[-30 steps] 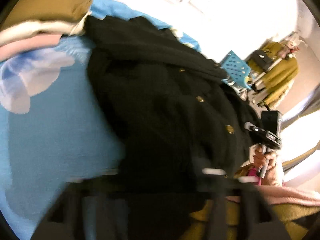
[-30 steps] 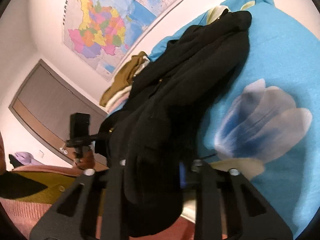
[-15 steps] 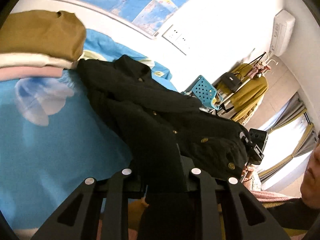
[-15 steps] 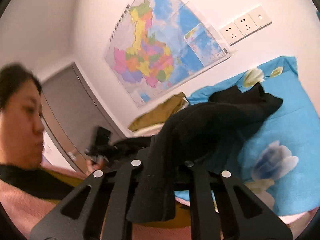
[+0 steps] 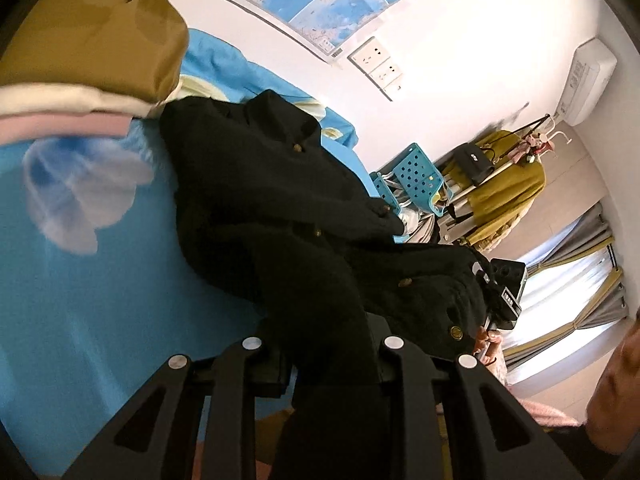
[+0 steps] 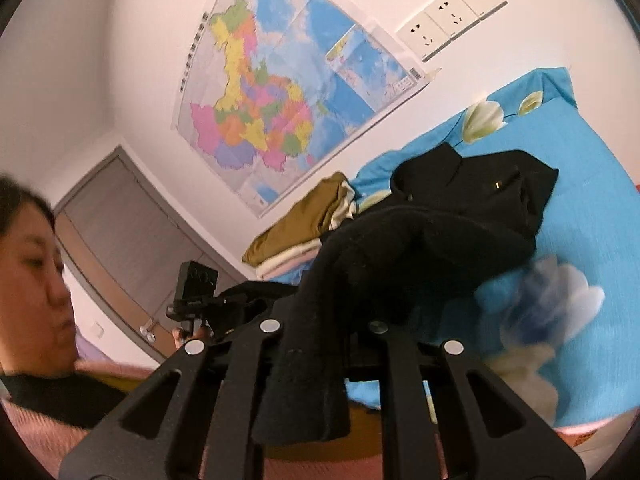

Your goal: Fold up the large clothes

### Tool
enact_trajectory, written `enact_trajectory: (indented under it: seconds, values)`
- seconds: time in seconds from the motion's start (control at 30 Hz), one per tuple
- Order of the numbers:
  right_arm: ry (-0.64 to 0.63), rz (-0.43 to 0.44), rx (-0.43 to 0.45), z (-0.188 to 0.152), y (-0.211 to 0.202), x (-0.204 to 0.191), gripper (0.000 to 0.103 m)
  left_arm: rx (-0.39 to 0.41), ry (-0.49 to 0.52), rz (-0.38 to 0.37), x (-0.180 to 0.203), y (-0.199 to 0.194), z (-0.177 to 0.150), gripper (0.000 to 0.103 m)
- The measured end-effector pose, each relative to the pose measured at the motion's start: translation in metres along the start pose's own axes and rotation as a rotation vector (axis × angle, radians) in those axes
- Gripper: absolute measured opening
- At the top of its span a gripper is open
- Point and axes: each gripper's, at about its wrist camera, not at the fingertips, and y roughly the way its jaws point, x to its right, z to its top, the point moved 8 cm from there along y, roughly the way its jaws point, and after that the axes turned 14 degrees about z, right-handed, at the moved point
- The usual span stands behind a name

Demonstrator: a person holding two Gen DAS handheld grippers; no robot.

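Left tongs point(image 5: 320, 354): clamped on black coat point(image 5: 280, 208) fabric
Right tongs point(image 6: 320, 330): clamped on coat hem
Coat: draped across blue bedsheet point(image 5: 80, 300)

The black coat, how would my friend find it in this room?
Look at the bed with the blue flowered sheet under the wall map. The black coat sprawls across it beside folded clothes. It is the only black, unfolded garment, with small gold buttons.

Black coat point(image 5: 288, 216) — matt, fuzzy wool-like cloth — on smooth cotton-like sheet point(image 5: 100, 312).
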Motion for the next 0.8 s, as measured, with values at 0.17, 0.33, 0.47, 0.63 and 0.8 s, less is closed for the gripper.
enact_trajectory:
  seconds: [0.17,0.33,0.47,0.63,0.8]
  values:
    - [0.015,0.000,0.019,0.036,0.013,0.009,0.013,-0.009,0.029,0.030,0.003,0.002,0.034,0.022]
    - [0.074,-0.031,0.044,0.079,0.026,0.036,0.014,-0.027,0.035,0.066,-0.001,0.014,0.078,0.023]
    - [0.120,-0.050,0.052,0.112,0.040,0.064,0.014,-0.049,0.024,0.102,-0.007,0.030,0.113,0.024]
    - [0.205,-0.105,0.039,0.137,0.058,0.113,0.016,-0.106,-0.028,0.153,-0.027,0.063,0.157,0.025]
    - [0.298,-0.171,0.029,0.148,0.075,0.164,0.018,-0.175,-0.082,0.193,-0.050,0.101,0.183,0.027]
